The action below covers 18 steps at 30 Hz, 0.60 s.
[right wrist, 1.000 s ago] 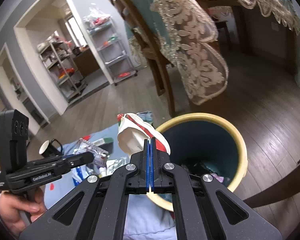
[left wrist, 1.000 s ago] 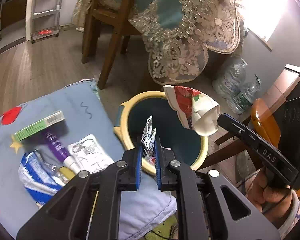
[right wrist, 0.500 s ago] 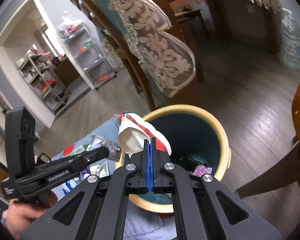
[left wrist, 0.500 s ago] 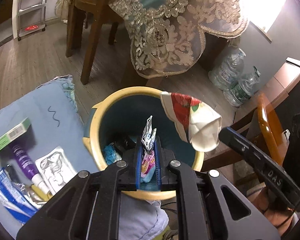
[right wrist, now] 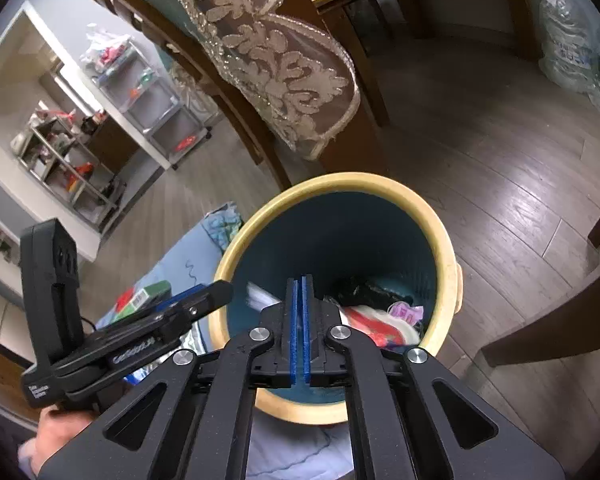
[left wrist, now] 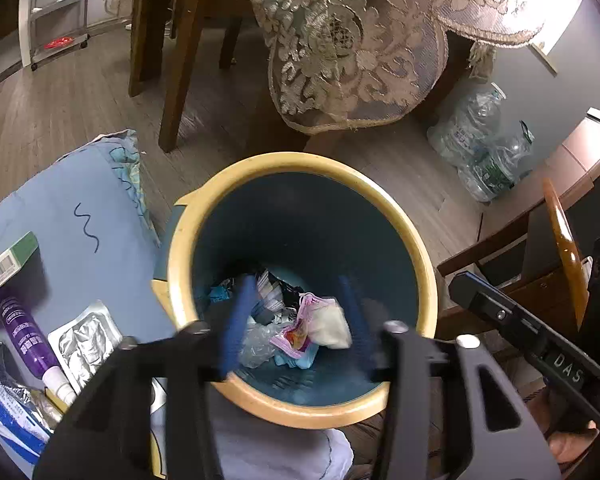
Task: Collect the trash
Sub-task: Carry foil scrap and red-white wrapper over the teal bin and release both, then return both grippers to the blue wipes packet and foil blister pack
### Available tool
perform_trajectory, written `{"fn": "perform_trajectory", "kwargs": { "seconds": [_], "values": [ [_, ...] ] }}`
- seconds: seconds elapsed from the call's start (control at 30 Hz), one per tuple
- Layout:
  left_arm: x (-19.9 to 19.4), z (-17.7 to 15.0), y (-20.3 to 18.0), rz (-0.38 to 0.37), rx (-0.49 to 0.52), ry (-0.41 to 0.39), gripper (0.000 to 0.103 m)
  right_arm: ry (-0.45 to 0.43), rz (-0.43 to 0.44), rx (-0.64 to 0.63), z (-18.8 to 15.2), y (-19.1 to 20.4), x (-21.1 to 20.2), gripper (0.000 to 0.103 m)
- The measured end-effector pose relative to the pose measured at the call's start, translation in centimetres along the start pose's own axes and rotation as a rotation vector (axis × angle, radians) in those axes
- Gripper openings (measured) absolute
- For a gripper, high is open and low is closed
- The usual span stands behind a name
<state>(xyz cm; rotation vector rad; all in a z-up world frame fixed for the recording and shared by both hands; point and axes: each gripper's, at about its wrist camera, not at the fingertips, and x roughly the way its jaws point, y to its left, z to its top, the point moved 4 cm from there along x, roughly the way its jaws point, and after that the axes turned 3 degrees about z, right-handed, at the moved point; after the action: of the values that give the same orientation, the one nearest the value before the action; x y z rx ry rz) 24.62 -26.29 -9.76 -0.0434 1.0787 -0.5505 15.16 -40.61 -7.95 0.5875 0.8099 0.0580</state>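
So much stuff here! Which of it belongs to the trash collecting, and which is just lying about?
Part of the job:
- yellow-rimmed bin
- wrappers already inside it
- purple tube, silver packet and green box waiting on the blue cushion
- left gripper, jaws just opened, nothing between them
- right gripper

Just lying about:
- lace tablecloth
- wooden chair
- plastic bottles
- metal shelves

The left gripper [left wrist: 296,320] is hanging over the yellow-rimmed bin [left wrist: 416,240], its blue jaws having just been opening, blurred, with nothing between them. Crumpled wrappers [left wrist: 300,328] are lying at the bin's bottom. To the left, a purple tube [left wrist: 24,332], a green box [left wrist: 8,264] and a silver packet [left wrist: 84,344] are resting on a blue cushion [left wrist: 72,208]. At right, the other gripper's black arm [left wrist: 520,320] is reaching in.
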Motion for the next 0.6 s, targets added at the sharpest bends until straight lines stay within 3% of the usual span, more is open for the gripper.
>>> {"fn": "perform_trajectory", "kwargs": {
  "seconds": [0.2, 0.27, 0.47, 0.6],
  "values": [
    [-2.4, 0.0, 0.7, 0.036, 0.014, -0.05, 0.081, -0.009, 0.013, -0.005, -0.1, 0.5, -0.1, 0.021],
    [-3.6, -0.2, 1.4, 0.066, 0.014, -0.071, 0.089, -0.008, 0.021, -0.01, -0.2, 0.8, -0.1, 0.034],
    [-7.0, -1.3, 4.2, 0.123, -0.04, -0.117, 0.096, 0.004, 0.029, -0.085, -0.8, 2.8, 0.5, 0.054],
    [-9.2, -2.3, 6.4, 0.154, -0.076, -0.138, 0.097, 0.013, 0.029, -0.129, -1.3, 4.0, 1.0, 0.061]
  ]
}}
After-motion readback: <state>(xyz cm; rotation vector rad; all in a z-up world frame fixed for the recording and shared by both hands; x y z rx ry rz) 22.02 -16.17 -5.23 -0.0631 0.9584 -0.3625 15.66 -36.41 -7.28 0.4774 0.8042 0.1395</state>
